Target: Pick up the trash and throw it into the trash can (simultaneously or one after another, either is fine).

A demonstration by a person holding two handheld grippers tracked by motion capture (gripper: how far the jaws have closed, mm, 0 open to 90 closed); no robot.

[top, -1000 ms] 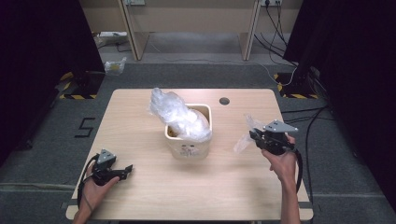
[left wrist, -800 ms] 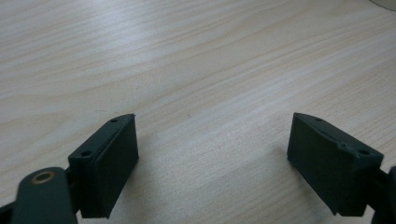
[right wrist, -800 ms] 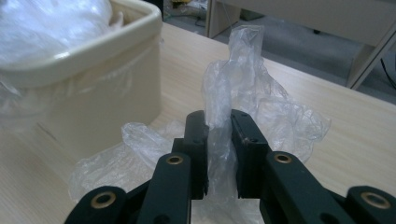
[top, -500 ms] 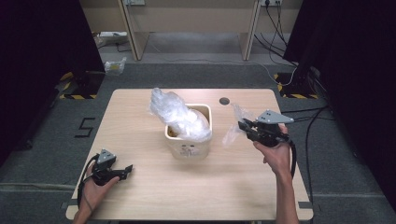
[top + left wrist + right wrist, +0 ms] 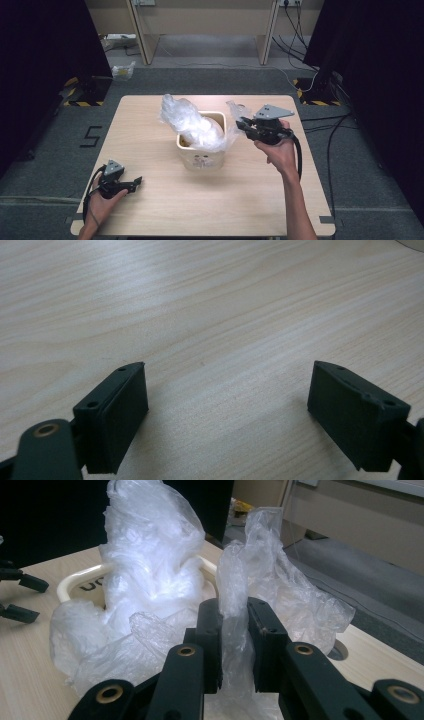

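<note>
Dark-curtained room, grey floor; wooden tabletop (image 5: 150, 125) carried a cream bin (image 5: 201, 155) near its centre. A clear plastic bag (image 5: 192, 125) sat in the bin, bunched up and spilling over the rim, with one loose peak standing at the bin's far-left side.

Right gripper (image 5: 243, 123) was beside the bin's right rim, held above the tabletop. Its jaws were clamped on a fold of the bag's edge; in the right gripper view the film (image 5: 235, 630) rose straight up between the two pads (image 5: 210, 640) and flared out above them. The pinched fold hung outside the bin wall, to its right.

Left gripper (image 5: 134, 183) lay low near the tabletop's near-left corner, well apart from the bin, in the person's hand (image 5: 100, 205). Jaws apart, nothing between them; bare wood under them in the left gripper view (image 5: 227, 405).

Key relation: the bag's bulk lay to the left of the right jaws, across the bin mouth, and the held edge was on the bin's right side. The right hand was far nearer the bag than the left.

Judgement: the work was fitting the bag as a liner. The next move likely called for drawing the held edge outward and down over the right rim. The free peak opposite would probably want the left gripper.
</note>
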